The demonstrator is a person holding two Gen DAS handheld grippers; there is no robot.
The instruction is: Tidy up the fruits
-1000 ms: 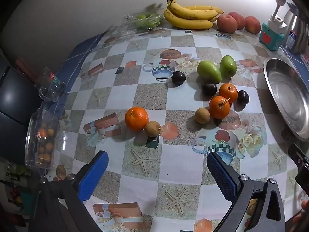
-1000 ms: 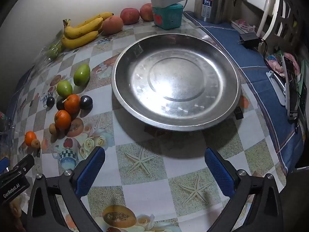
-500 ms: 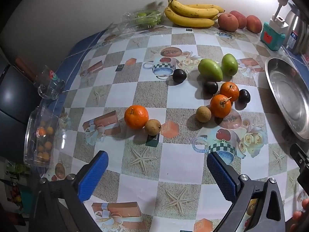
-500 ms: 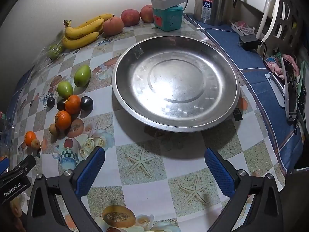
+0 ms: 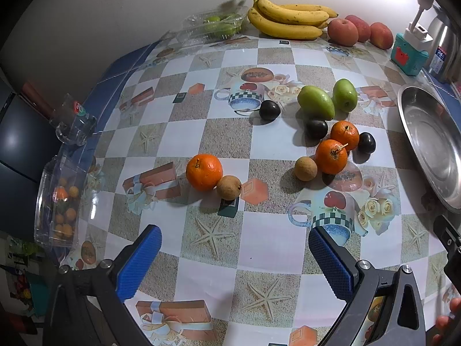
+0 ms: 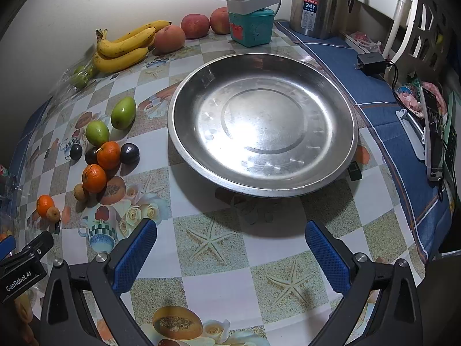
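Observation:
Loose fruit lies on the patterned tablecloth. In the left wrist view an orange [image 5: 204, 172] touches a small brown fruit [image 5: 228, 187]; further right sit two more oranges [image 5: 331, 156], another brown fruit [image 5: 305, 168], dark plums [image 5: 316, 129] and two green mangoes [image 5: 315, 102]. My left gripper [image 5: 234, 248] hangs open and empty just short of the orange. A big steel plate [image 6: 187, 132] stands empty in the right wrist view, with my right gripper [image 6: 230, 243] open in front of it.
Bananas [image 5: 285, 20] and peaches [image 5: 343, 32] line the back wall beside a clear box of green fruit [image 5: 214, 26]. A teal box [image 6: 250, 27] with a power strip and a steel kettle [image 6: 317, 3] stand behind the plate. A glass [image 5: 73, 124] and a clear tub [image 5: 62, 201] sit at the left edge.
The left gripper has drawn back and tilted slightly, so the fruit sits a little further off. The right gripper has eased back a touch from the plate. Both stay open.

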